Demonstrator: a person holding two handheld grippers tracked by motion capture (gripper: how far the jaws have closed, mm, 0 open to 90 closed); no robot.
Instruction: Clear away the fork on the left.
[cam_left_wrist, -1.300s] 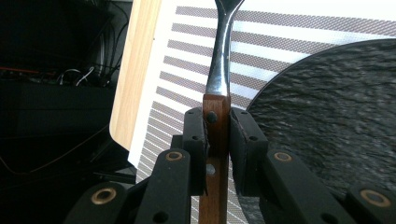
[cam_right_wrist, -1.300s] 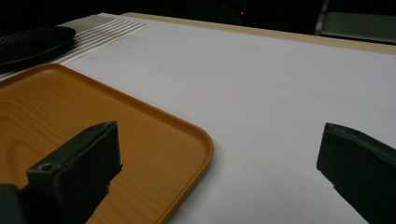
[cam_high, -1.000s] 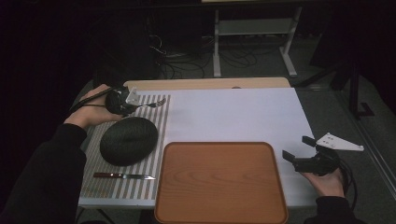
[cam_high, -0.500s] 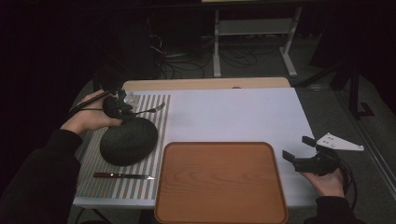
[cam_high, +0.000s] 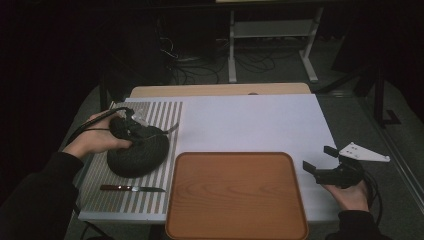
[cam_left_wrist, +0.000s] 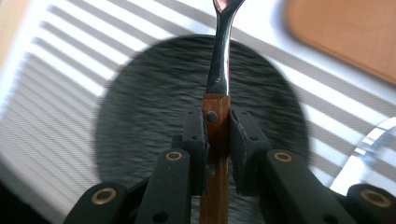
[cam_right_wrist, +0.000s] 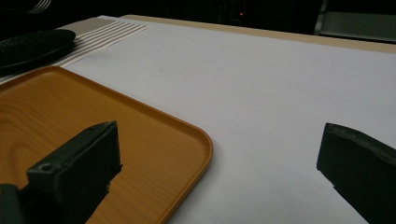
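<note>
My left gripper (cam_high: 128, 129) is shut on the wooden handle of a metal utensil (cam_left_wrist: 219, 60), whose shaft points out over a dark round plate (cam_high: 137, 156). In the left gripper view the jaws clamp the handle from both sides just above the plate (cam_left_wrist: 154, 107), and the utensil's head is cut off at the top. The plate lies on a striped mat (cam_high: 107, 200). My right gripper (cam_high: 318, 158) stands open right of a wooden tray (cam_high: 235, 195), with nothing between its fingers. In the right gripper view the open gripper (cam_right_wrist: 222, 140) hangs over the tray's corner (cam_right_wrist: 70, 107) and the white table cover.
A knife (cam_high: 132, 188) with a dark handle lies on the mat in front of the plate. A white sheet (cam_high: 250, 122) covers the table behind the tray. A desk frame and cables stand on the floor beyond the table.
My left gripper has carried the utensil from the back of the mat toward the person, so that it hangs over the plate. The right gripper has stayed put.
</note>
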